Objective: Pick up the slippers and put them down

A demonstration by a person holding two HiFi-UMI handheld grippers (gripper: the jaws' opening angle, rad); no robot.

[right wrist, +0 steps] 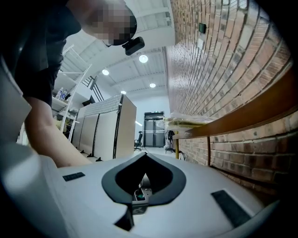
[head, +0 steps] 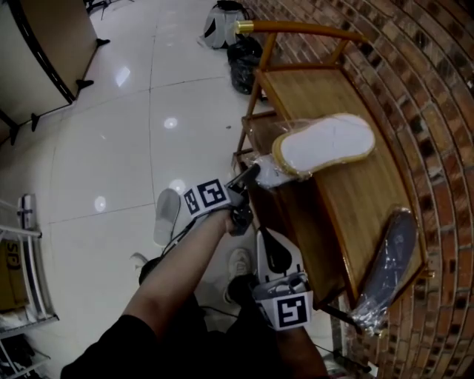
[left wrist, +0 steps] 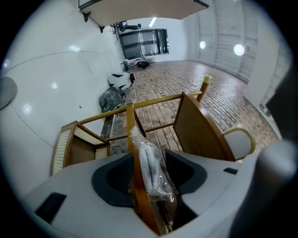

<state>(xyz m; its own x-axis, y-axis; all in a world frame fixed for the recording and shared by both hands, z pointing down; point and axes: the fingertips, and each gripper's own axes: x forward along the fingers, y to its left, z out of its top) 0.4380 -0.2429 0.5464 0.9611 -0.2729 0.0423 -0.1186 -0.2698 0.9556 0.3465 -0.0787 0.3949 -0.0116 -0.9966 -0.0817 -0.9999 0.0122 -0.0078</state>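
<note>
A white slipper (head: 326,144) with a yellow rim, in clear plastic, lies on the wooden bench (head: 318,96) by the brick wall. Its rim (left wrist: 240,139) shows at the right of the left gripper view. A dark grey wrapped slipper (head: 389,266) lies at the bench's near end. My left gripper (head: 252,174) is at the bench's front edge. Its jaws (left wrist: 151,172) stand open around the wooden edge and a crinkled tail of plastic wrap (left wrist: 151,162), with dark gaps on both sides. My right gripper (head: 270,244) hangs below the bench front, shut and empty (right wrist: 142,179).
A grey slipper (head: 167,215) lies on the white tiled floor left of the bench. A black bag (head: 244,63) and a backpack (head: 222,22) sit beyond the bench's far end. A metal rack (head: 22,296) stands at the left. The brick wall (head: 437,111) runs behind the bench.
</note>
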